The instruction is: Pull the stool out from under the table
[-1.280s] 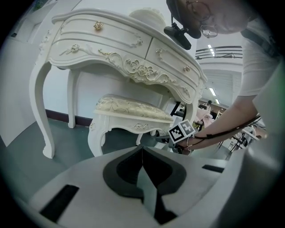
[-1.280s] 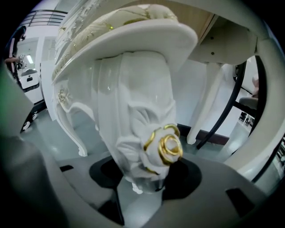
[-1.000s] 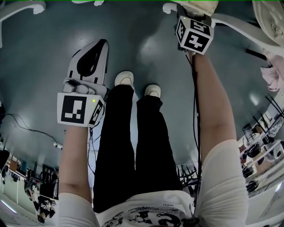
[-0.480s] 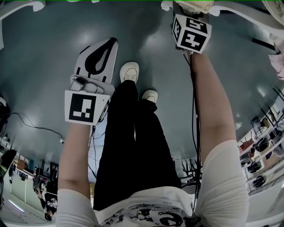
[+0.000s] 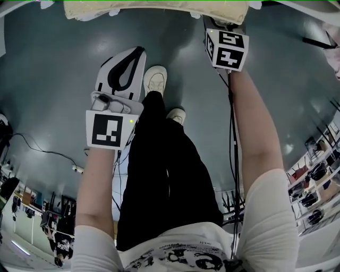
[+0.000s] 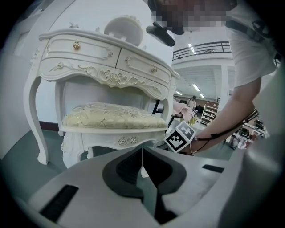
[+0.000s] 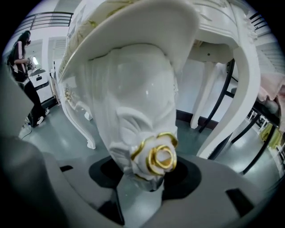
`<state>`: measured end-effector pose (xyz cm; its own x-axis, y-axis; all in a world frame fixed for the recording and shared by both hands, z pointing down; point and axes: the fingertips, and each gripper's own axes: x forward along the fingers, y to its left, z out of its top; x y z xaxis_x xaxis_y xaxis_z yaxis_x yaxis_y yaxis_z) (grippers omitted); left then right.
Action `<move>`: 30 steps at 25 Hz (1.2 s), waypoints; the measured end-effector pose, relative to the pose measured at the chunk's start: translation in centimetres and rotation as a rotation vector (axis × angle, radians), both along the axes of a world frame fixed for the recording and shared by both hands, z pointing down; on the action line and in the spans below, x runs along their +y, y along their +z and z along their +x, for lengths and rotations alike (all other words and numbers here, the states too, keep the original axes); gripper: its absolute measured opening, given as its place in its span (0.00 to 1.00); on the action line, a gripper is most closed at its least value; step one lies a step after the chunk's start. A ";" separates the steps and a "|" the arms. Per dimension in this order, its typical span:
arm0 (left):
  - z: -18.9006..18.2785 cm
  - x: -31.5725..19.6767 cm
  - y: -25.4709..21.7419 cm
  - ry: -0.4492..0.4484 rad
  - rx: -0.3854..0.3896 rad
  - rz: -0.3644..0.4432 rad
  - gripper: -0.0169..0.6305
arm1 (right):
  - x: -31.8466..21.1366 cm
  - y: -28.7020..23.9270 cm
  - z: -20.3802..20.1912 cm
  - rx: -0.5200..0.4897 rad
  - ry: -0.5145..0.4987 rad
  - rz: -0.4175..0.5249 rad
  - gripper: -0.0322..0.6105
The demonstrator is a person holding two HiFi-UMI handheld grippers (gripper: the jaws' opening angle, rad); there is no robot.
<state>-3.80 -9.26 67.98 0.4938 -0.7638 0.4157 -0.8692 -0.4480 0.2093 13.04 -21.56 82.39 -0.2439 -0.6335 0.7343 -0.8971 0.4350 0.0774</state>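
Note:
The white carved stool (image 6: 111, 116) with a cream cushion stands beneath the ornate white table (image 6: 107, 58). In the head view its cushion edge (image 5: 154, 9) runs along the top. My right gripper (image 5: 222, 24) reaches its front corner. In the right gripper view the carved leg top with a gold rose (image 7: 153, 156) sits between the jaws of the right gripper (image 7: 142, 180), which is shut on it. My left gripper (image 5: 137, 52) hangs over the floor, short of the stool. Its fingertips meet with nothing between them, also in the left gripper view (image 6: 142, 171).
The person's legs and white shoes (image 5: 155, 79) stand between the two grippers on the grey floor. A cable (image 5: 32, 146) trails at the left. Curved white table legs (image 7: 247, 89) and a black frame (image 7: 222, 98) rise behind the stool. Shelves (image 5: 319, 180) line the right.
The stool's cushion edge has come into the top of the head view, closer to the person. The left gripper has drifted a little right, and the feet have shifted.

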 end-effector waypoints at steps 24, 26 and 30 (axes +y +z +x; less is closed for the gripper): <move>-0.6 15.9 -0.3 -0.080 -0.017 0.010 0.05 | 18.8 -0.2 -1.5 -0.001 -0.081 -0.047 0.42; -0.5 16.8 0.0 -0.084 -0.020 0.006 0.05 | 19.9 -0.1 -1.6 -0.005 -0.079 -0.055 0.42; -0.6 16.7 0.2 -0.109 -0.025 -0.014 0.05 | 19.9 -0.4 -1.8 -0.013 -0.077 -0.062 0.43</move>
